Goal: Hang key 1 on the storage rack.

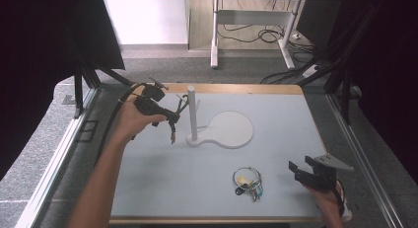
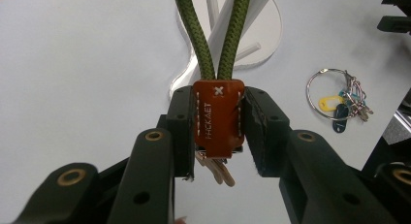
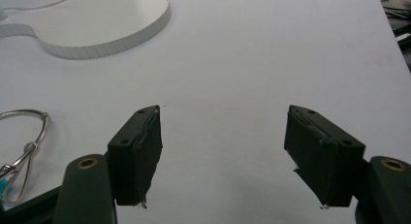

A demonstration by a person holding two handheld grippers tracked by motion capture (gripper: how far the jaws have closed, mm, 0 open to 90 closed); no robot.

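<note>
My left gripper (image 2: 218, 105) is shut on a brown leather key tag (image 2: 218, 118). A green cord loop (image 2: 207, 44) runs from the tag toward the white stand's post (image 1: 192, 114); the loop's far end is cut off by the frame. Small keys (image 2: 215, 169) hang under the tag. In the high view this gripper (image 1: 173, 118) hovers just left of the post, with the cord (image 1: 183, 106) reaching to it. My right gripper (image 3: 224, 156) stands open with nothing between its jaws, low over the table at the front right (image 1: 299, 170).
The stand's flat round base (image 1: 229, 129) lies mid-table. A metal key ring with coloured tags (image 1: 248, 182) rests near the front, left of the right gripper, and it shows again in both gripper views (image 2: 339, 100) (image 3: 24, 136). The pale table top (image 1: 276, 114) ends in a wooden edge.
</note>
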